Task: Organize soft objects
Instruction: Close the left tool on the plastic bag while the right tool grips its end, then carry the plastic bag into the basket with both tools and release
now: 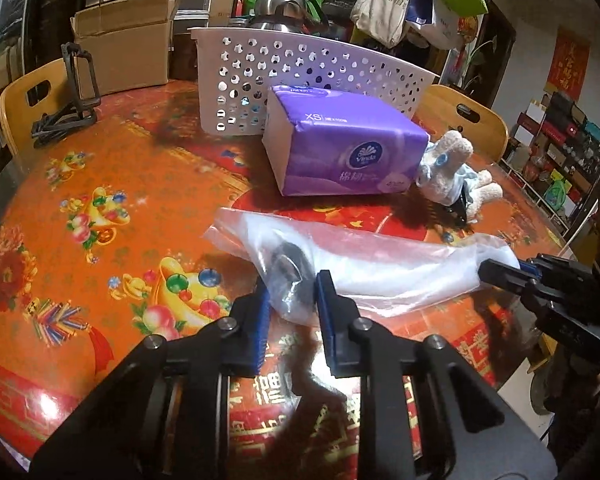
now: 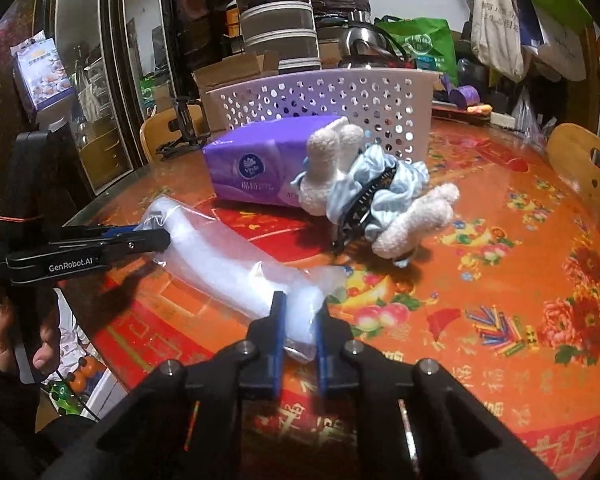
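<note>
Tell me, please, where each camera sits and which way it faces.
Left wrist: on the left gripper, angled down over the table toward the white basket; its fingers pinch one end of the plastic bag.
Right wrist: on the right gripper, same heading; pinches the bag's other end; a hand shows.
Shared: bag, purple tissue pack, plush toy, basket.

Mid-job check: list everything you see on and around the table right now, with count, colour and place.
plastic bag: one, clear, lying on the table front, a dark round item inside
tissue pack: one, purple, in front of the basket
plush toy: one, cream with light blue cloth, right of the tissue pack
basket: one, white, perforated, table rear
table: one, orange-red patterned cover
chairs: two, wooden, behind the table
cardboard box: one, brown, rear left
left gripper: black, blue pads, shut on the bag's left end
right gripper: black, blue pads, shut on the bag's right end
</note>
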The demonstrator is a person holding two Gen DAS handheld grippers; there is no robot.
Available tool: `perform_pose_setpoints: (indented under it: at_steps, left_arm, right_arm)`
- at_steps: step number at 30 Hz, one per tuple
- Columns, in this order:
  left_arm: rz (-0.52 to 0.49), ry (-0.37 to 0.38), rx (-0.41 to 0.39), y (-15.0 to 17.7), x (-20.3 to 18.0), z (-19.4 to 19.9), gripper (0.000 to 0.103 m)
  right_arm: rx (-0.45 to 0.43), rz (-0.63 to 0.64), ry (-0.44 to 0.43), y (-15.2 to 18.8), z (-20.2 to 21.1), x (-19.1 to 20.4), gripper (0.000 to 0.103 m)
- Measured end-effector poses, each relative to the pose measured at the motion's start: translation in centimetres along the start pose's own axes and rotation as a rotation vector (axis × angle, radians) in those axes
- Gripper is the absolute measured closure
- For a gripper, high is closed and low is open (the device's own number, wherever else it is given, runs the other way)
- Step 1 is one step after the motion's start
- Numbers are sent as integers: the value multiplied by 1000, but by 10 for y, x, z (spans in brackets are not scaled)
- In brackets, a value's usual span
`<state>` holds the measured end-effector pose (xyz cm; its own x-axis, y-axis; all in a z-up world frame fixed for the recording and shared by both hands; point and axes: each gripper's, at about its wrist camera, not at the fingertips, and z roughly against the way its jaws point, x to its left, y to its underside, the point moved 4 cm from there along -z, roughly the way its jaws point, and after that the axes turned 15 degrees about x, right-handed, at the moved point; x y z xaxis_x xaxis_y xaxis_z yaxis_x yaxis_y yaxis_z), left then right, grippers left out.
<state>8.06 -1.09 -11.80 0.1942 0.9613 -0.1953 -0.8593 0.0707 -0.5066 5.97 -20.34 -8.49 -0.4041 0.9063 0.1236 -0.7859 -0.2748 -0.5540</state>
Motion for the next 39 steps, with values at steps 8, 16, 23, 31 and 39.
perform_pose_setpoints:
  at_steps: [8,16,23,31,39]
  left_arm:
    - [3,4,-22,-1,1,9,84]
    - [-1,2,-54,-5,-2,26,84]
    - [-12,-3,-90,-16,-9,42,84]
    - [-20,-7,-122,-39,-14,53,84]
    - [-17,-10,-176,-79,-17,76,84]
  right_arm:
    - [-34,14,12,-6,11,5,93]
    - [-63,17,21,-16,25,5,93]
    - [-96,19,37,-25,38,6,93]
    - [-117,6,61,-43,47,0,93]
    - [-175,31,98,-78,67,-2,93]
